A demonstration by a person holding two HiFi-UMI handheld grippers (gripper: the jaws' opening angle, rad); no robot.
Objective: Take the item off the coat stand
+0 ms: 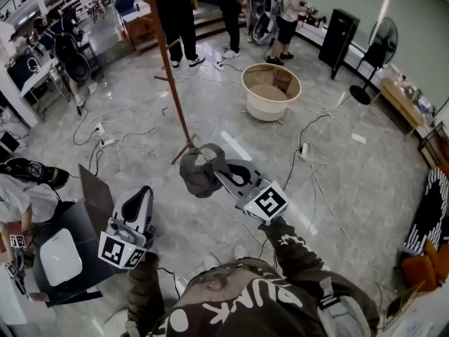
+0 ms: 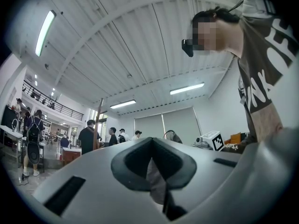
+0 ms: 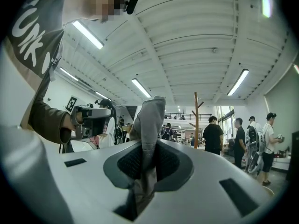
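Observation:
My right gripper [image 1: 223, 176] is shut on a grey fabric cap [image 1: 202, 170], which it holds in the air just off the foot of the brown wooden coat stand [image 1: 172, 69]. In the right gripper view the grey cloth [image 3: 150, 120] sticks up between the pressed pads of the gripper [image 3: 148, 154], and the stand [image 3: 195, 120] rises apart from it in the distance. My left gripper [image 1: 140, 196] hangs low at the left with its jaws together and nothing in them. It [image 2: 152, 157] points up toward the ceiling.
A round beige tub [image 1: 271, 90] stands on the floor beyond the stand. Cables [image 1: 126, 142] trail over the grey floor. Several people [image 1: 175, 20] stand at the back. A fan [image 1: 379, 44] and a black speaker [image 1: 338, 37] are at the far right; a dark table [image 1: 84, 251] is at the lower left.

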